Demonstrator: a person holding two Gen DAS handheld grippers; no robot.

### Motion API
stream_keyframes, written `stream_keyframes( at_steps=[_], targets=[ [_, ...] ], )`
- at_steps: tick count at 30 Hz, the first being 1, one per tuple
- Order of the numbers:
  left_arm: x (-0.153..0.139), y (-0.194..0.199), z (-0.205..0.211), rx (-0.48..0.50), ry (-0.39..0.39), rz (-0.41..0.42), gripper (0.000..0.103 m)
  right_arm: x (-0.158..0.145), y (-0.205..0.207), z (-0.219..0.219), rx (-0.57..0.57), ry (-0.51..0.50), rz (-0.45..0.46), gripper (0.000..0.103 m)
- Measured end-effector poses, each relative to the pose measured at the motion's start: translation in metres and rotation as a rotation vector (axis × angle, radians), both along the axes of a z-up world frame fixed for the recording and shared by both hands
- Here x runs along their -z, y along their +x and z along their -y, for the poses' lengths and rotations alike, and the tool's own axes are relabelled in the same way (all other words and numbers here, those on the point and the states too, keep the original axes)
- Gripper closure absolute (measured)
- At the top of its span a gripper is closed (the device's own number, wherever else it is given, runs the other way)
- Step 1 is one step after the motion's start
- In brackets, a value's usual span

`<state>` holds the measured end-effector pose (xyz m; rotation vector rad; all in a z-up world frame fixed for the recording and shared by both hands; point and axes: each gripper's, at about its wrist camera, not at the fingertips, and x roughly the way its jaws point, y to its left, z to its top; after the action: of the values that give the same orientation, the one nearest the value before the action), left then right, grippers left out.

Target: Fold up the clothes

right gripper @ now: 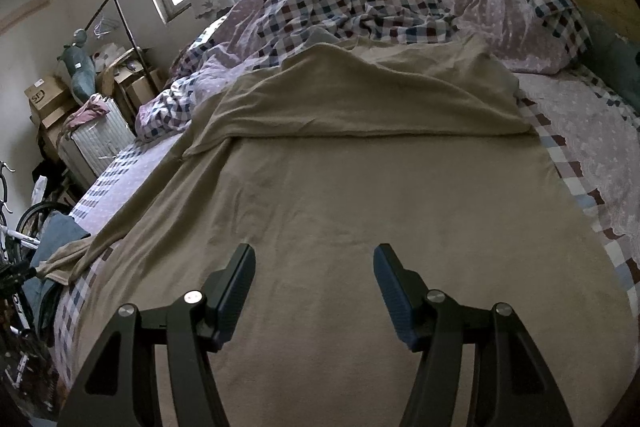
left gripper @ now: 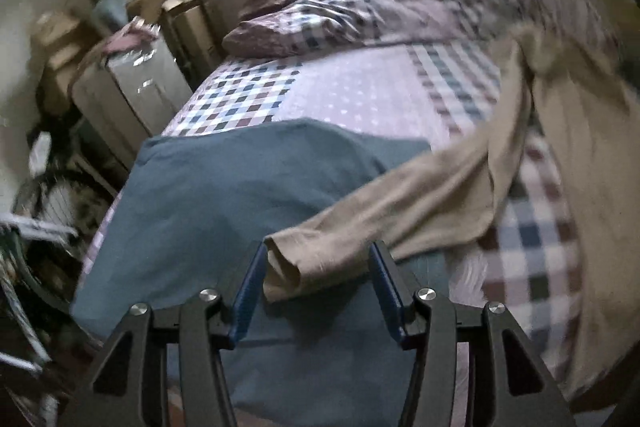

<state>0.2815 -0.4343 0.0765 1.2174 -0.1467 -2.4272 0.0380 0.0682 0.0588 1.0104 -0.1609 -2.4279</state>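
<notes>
My left gripper (left gripper: 318,269) hung with its jaws apart, the cuff of the tan top's sleeve (left gripper: 288,267) lying between them but not pinched. That sleeve ran out sideways over a blue garment (left gripper: 240,195) near the edge of the bed (left gripper: 352,87). My right gripper (right gripper: 314,279) was spread wide too, holding nothing, above the body of the tan top (right gripper: 360,207), which lay flat with its far part already turned back in a fold (right gripper: 360,99). To fold the sleeve well, I judged I should close on the cuff alone, not the blue cloth beneath, and carry it across low so the body stayed smooth.
</notes>
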Motion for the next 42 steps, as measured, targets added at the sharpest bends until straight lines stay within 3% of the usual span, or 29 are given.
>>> stream_keyframes(
  at_steps=[4, 6, 7, 10, 13, 22, 25, 30, 33, 35, 38, 42],
  targets=[
    [0.011, -0.009, -0.012, 0.040, -0.091, 0.073, 0.047, 0.001, 0.000, 0.000, -0.001, 0.003, 0.001, 0.038],
    [0.018, -0.016, -0.012, 0.043, -0.121, 0.105, 0.066, 0.001, 0.000, 0.000, -0.001, 0.003, 0.001, 0.038],
    [0.020, -0.019, -0.011, 0.040, -0.123, 0.111, 0.084, 0.000, 0.000, 0.000, 0.000, 0.002, 0.002, 0.038],
    [0.018, -0.023, -0.006, 0.039, -0.106, 0.092, 0.098, 0.000, 0.000, 0.001, 0.002, 0.004, 0.001, 0.038],
    [0.009, -0.025, 0.007, 0.000, -0.084, 0.041, 0.101, 0.001, -0.001, 0.000, 0.004, 0.002, 0.002, 0.038],
    [-0.023, -0.034, 0.079, -0.207, 0.121, -0.175, 0.102, 0.002, -0.003, -0.001, 0.007, 0.006, 0.003, 0.038],
    [-0.023, -0.034, 0.108, -0.323, 0.195, -0.231, 0.102, 0.002, -0.002, 0.000, 0.004, 0.008, 0.002, 0.038],
    [-0.009, -0.024, 0.138, -0.463, 0.224, -0.192, 0.101, 0.001, -0.002, 0.000, 0.002, 0.009, -0.001, 0.038],
    [-0.004, -0.003, 0.128, -0.428, 0.302, -0.215, 0.095, 0.000, -0.002, -0.002, 0.006, 0.003, -0.003, 0.038],
    [-0.001, 0.011, 0.122, -0.405, 0.354, -0.229, 0.081, 0.001, -0.003, -0.002, 0.010, -0.002, 0.002, 0.038],
    [0.005, 0.031, 0.112, -0.377, 0.439, -0.253, 0.078, 0.002, -0.002, 0.000, 0.005, -0.001, 0.005, 0.038],
    [0.020, 0.049, 0.105, -0.405, 0.631, -0.313, 0.075, 0.001, 0.001, 0.003, -0.004, 0.015, -0.009, 0.038]
  ],
)
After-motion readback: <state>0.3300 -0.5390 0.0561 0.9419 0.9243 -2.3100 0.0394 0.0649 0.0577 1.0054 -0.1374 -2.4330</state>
